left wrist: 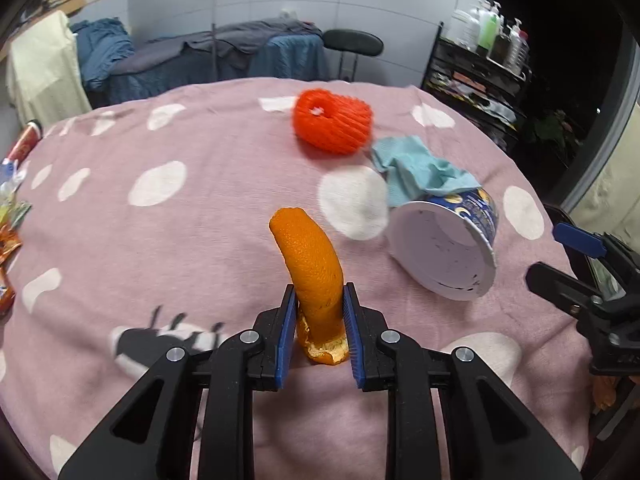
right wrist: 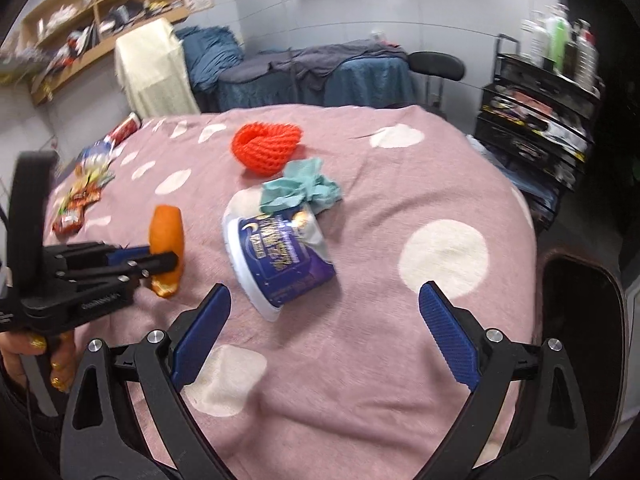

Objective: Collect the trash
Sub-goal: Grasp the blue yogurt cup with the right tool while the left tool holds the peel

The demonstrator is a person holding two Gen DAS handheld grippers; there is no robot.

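Observation:
My left gripper (left wrist: 319, 300) is shut on an orange peel (left wrist: 310, 264), which stands up between the blue pads above the pink spotted cloth (left wrist: 180, 248). The same gripper (right wrist: 160, 258) and peel (right wrist: 167, 236) show at the left of the right wrist view. My right gripper (right wrist: 324, 304) is wide open and empty, just short of a tipped blue paper bowl (right wrist: 280, 260). The bowl (left wrist: 448, 240) lies on its side with a crumpled teal tissue (left wrist: 420, 172) behind it. A red foam fruit net (left wrist: 332, 122) lies farther back.
Snack wrappers (right wrist: 80, 200) and a red can (right wrist: 126, 126) lie at the table's far left edge. A black rack (right wrist: 536, 120) with bottles stands at the right. A dark chair (right wrist: 580, 320) sits close to the table's right side. Blue-covered furniture lies beyond.

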